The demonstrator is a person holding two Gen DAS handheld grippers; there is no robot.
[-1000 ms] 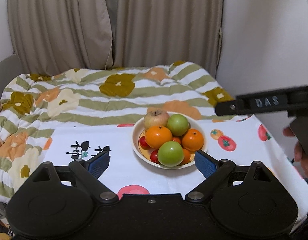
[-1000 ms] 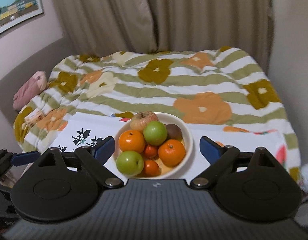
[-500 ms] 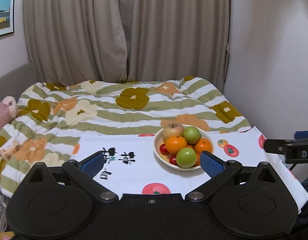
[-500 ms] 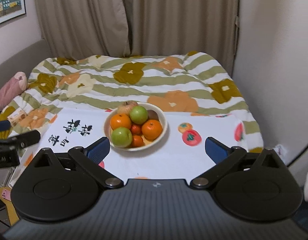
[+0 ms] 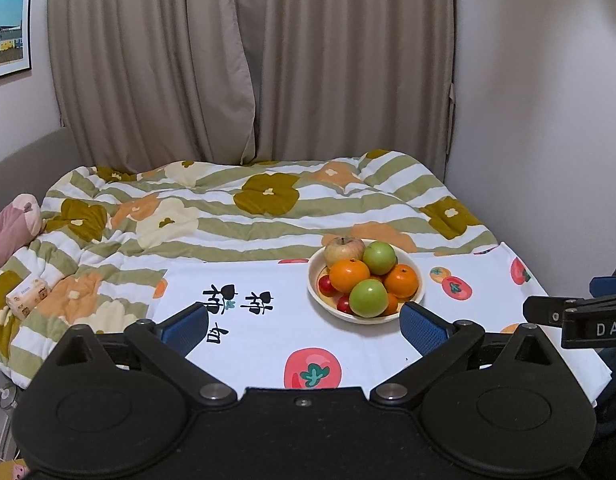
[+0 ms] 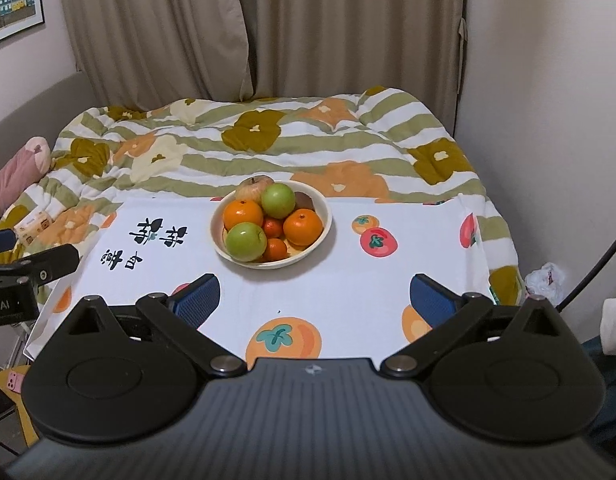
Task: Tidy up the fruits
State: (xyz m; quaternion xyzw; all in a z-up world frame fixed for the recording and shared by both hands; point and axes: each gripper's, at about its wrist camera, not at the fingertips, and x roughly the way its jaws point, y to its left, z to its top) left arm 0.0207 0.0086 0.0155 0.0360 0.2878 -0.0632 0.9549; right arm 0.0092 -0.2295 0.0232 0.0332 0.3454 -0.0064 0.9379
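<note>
Left wrist view: white cloth (image 5: 268,344) printed with persimmons and black characters covers the tabletop, cream bowl (image 5: 415,298) on it holding green apples, oranges and small red fruit. Behind the bowl, a bed with striped floral quilt (image 5: 228,216), beige curtains (image 5: 244,60) beyond, framed picture (image 5: 8,32) on the wall far left of the bowl. Left tool (image 5: 304,326) open, empty, short of the bowl. Right tool (image 6: 313,298) open, empty, also short of it.
</note>
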